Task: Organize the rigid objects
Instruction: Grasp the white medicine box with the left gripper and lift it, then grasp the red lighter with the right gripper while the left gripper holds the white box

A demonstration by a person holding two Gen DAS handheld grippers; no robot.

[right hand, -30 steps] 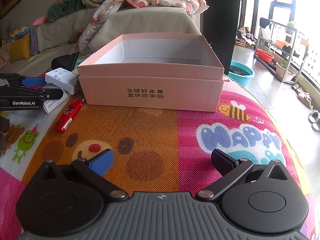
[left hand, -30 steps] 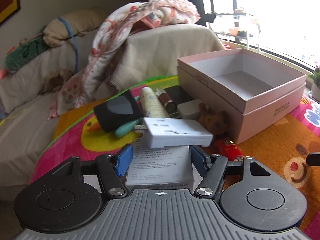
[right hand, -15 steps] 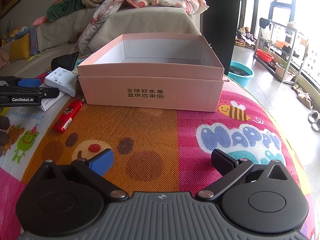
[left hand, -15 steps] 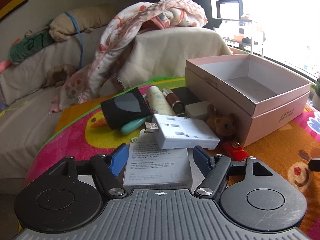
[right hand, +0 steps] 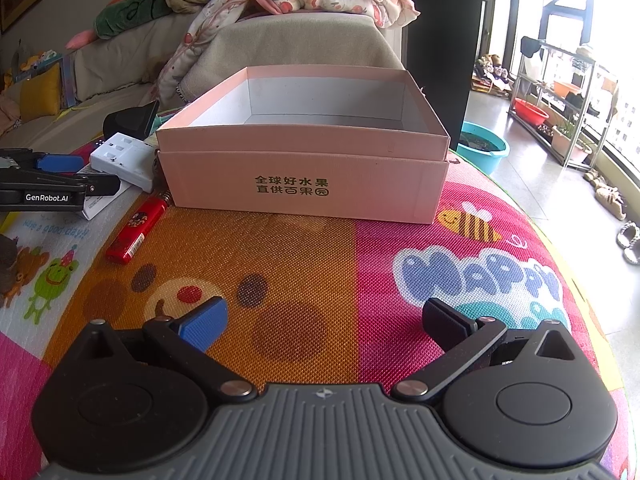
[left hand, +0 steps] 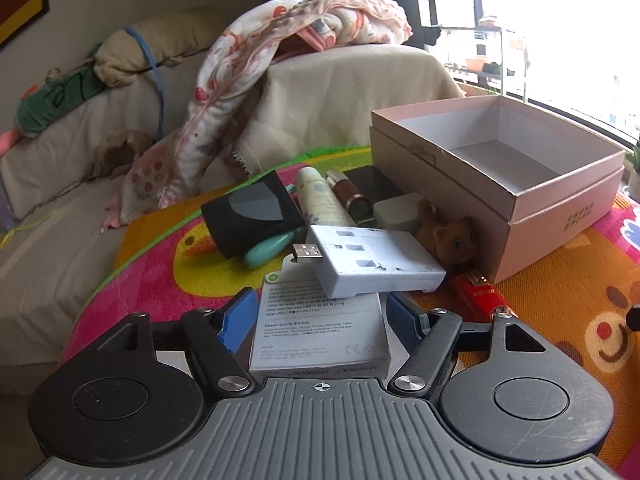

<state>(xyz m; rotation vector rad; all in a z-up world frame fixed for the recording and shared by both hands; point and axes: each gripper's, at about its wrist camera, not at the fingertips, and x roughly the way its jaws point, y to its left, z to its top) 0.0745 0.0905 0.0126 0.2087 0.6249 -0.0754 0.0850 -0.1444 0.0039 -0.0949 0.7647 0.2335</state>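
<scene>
Between the earlier frame and now, the left gripper's (left hand: 320, 312) jaws have been opening; they stand apart on either side of the white carton (left hand: 320, 328), with a sliver of daylight at each blue pad, so nothing is clamped. I judge this a grasp being lined up or just let go, with the carton yet to reach the pink box (left hand: 520, 184). Resting across the carton's far end is the white charger (left hand: 376, 264), its USB plug jutting left; lifting the carton would likely tip it. Beyond lie a black wedge (left hand: 250, 214), a cream bottle (left hand: 320, 200), a brown toy animal (left hand: 452, 240) and a red lighter (left hand: 480, 296), all just beside the empty box. The right gripper (right hand: 324, 318) hovers over the play mat (right hand: 320, 280) on the tabletop, jaws wide apart and empty. Readable: "Please recycle this box" on the carton, "GenRobot.AI" on the left gripper, "全球好水果 直供百果园" on the box, "HAPPY" on the mat.
</scene>
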